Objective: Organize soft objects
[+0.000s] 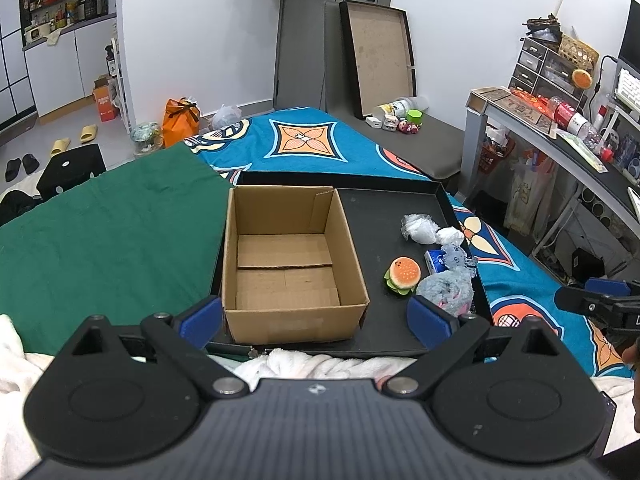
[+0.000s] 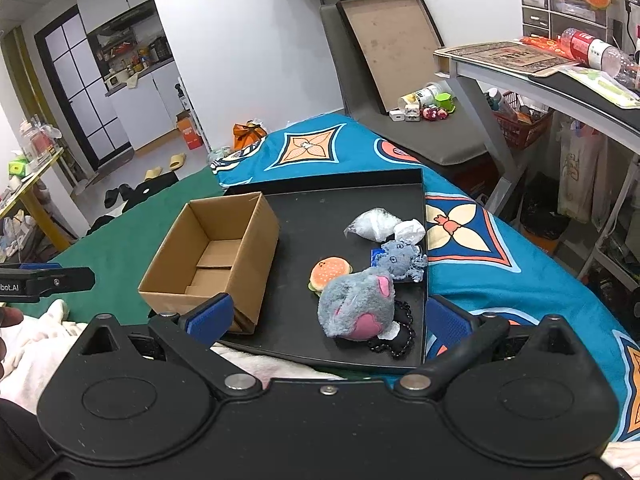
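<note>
An empty cardboard box (image 1: 294, 258) (image 2: 212, 256) stands on the left half of a black tray (image 1: 376, 216) (image 2: 320, 208). On the tray's right half lie a plush hamburger (image 1: 403, 273) (image 2: 330, 271), a grey and pink plush toy (image 1: 446, 290) (image 2: 356, 304), a small blue-grey plush (image 1: 456, 258) (image 2: 402, 259), a blue tissue pack (image 1: 434, 261), two white plastic bags (image 1: 418, 227) (image 2: 372, 222) and a black beaded item (image 2: 394, 338). My left gripper (image 1: 314, 320) is open, held just before the box's near side. My right gripper (image 2: 326, 322) is open, near the grey plush.
The tray rests on a bed with a blue patterned cover (image 1: 304, 140) (image 2: 500, 264) and a green cloth (image 1: 100, 216). White fluffy fabric (image 1: 320, 362) lies at the near edge. A cluttered desk (image 1: 560, 128) (image 2: 540, 76) stands to the right.
</note>
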### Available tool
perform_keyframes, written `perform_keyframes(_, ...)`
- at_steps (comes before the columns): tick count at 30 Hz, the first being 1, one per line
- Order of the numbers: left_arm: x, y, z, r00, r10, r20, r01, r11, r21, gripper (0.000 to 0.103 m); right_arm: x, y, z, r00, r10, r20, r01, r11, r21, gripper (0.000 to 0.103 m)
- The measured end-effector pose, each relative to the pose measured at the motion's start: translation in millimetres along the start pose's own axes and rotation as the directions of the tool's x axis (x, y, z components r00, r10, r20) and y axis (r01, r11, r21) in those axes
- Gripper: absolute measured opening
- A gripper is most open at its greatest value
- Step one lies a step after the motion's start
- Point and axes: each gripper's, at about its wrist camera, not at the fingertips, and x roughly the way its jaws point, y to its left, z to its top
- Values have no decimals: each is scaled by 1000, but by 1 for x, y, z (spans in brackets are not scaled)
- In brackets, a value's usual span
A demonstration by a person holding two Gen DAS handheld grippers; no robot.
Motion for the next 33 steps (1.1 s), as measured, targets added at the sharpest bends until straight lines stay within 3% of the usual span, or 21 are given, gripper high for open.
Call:
perform_keyframes(14, 5, 4, -2, 1000, -26, -1, 26, 1000, 2, 98, 3, 0, 4, 998, 55, 14, -55, 998, -31, 103)
perform_keyframes(20, 15, 9, -1, 1000, -19, -9, 19, 1000, 4, 98, 12, -5, 6, 999, 32, 27, -31, 999, -25, 103)
perform_keyframes(33, 51, 21, 3, 999, 33, -38, -33, 999, -3, 98, 50, -25, 10, 998, 34, -47, -33, 999, 19, 103)
